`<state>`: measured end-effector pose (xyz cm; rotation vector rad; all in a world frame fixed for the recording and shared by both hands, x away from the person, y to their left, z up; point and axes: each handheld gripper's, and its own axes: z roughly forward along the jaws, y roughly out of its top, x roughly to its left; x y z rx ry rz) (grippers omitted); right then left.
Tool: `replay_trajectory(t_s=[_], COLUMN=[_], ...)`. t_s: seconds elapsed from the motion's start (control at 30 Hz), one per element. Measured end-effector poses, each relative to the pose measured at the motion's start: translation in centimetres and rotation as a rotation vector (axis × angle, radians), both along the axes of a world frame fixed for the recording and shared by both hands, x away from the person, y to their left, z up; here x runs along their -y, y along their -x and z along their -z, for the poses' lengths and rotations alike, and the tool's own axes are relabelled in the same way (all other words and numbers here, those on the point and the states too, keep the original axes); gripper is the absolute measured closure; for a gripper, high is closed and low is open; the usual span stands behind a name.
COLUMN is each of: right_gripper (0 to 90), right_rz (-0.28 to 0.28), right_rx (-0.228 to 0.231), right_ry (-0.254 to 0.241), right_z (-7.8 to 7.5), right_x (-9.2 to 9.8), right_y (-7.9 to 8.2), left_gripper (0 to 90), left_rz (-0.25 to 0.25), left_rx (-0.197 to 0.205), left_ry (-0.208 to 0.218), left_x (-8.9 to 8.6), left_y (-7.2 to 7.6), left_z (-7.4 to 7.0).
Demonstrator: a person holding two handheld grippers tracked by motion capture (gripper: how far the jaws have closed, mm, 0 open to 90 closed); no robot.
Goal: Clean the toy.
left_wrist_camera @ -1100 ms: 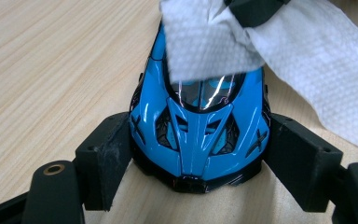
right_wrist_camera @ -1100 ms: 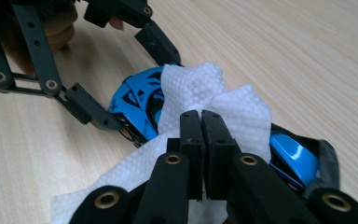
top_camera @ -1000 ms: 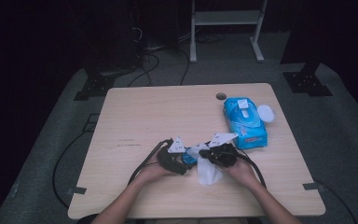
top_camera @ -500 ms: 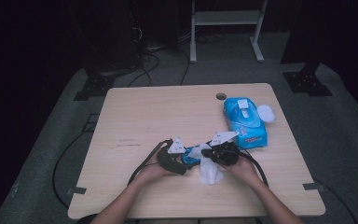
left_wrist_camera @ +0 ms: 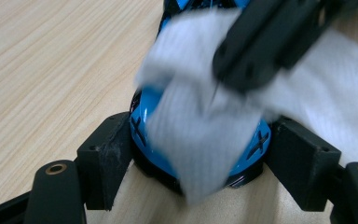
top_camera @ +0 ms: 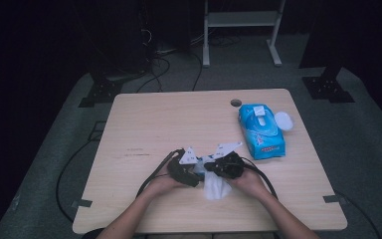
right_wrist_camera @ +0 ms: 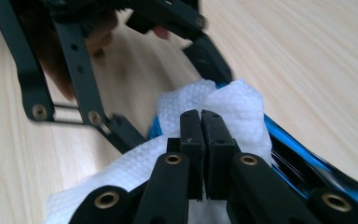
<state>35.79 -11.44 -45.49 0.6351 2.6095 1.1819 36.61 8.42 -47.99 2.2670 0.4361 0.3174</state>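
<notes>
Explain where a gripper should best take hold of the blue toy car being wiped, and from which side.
Probably across its two flanks, as the left gripper does: the blue toy car has low sides that the pads flank squarely, leaving the roof free for the white wipe.

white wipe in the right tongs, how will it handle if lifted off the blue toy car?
Probably floppy: the white wipe drapes over the blue toy car and hangs past its edge. Likely very light: the right tongs hold it by a pinch on one fold. It may drag or cling rather than slide cleanly.
</notes>
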Motion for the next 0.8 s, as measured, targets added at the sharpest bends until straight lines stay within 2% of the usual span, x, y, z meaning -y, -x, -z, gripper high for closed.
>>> replay_trajectory(t_s=[0.13, 0.23, 0.27, 0.33, 0.37, 0.4, 0.43, 0.53, 0.6, 0.67, 0.73, 0.8], right_gripper=[87.4, 87.4, 87.4, 87.4, 87.4, 87.4, 87.4, 87.4, 87.4, 87.4, 87.4, 87.4], right_rz=[0.054, 0.100, 0.104, 0.156, 0.169, 0.171, 0.185, 0.180, 0.151, 0.132, 0.113, 0.081], right_rx=[0.021, 0.043, 0.037, 0.049, 0.044, 0.026, -0.013, -0.008, -0.012, -0.025, -0.005, -0.013], right_ry=[0.010, 0.056, 0.037, 0.051, 0.050, 0.026, -0.010, -0.006, -0.013, -0.016, 0.004, -0.009], right_z=[-0.5, -0.4, -0.3, -0.5, -0.4, -0.4, -0.3, -0.2, -0.3, -0.2, -0.3, -0.5], right_x=[2.6, 4.3, 5.0, 6.1, 6.6, 7.0, 7.3, 6.8, 6.0, 4.8, 3.6, 2.4], right_y=[0.1, 0.3, 0.3, 0.1, -0.1, -0.3, -0.5, -0.3, 0.0, 0.0, 0.1, 0.0], left_gripper=[25.3, 25.3, 25.3, 25.2, 25.3, 25.3, 25.2, 25.2, 25.2, 25.2, 25.1, 25.1], left_rz=[-0.004, -0.004, -0.003, -0.002, -0.002, -0.002, -0.002, -0.002, -0.003, -0.001, -0.006, -0.008], left_rx=[0.002, 0.006, 0.007, 0.007, 0.008, 0.009, 0.009, 0.011, 0.010, 0.007, 0.003, 0.002], left_ry=[0.004, -0.004, -0.008, -0.008, -0.007, -0.009, -0.010, -0.016, -0.010, -0.005, -0.009, -0.005], left_x=[0.0, 0.0, 0.0, 0.0, 0.0, 0.1, 0.1, 0.0, 0.0, 0.0, -0.1, -0.1], left_y=[0.0, 0.1, 0.1, 0.0, 0.0, 0.1, 0.1, 0.1, 0.1, 0.0, 0.0, 0.0], left_z=[0.0, 0.0, 0.0, 0.0, 0.0, 0.0, 0.0, 0.0, 0.0, 0.1, 0.0, 0.0])
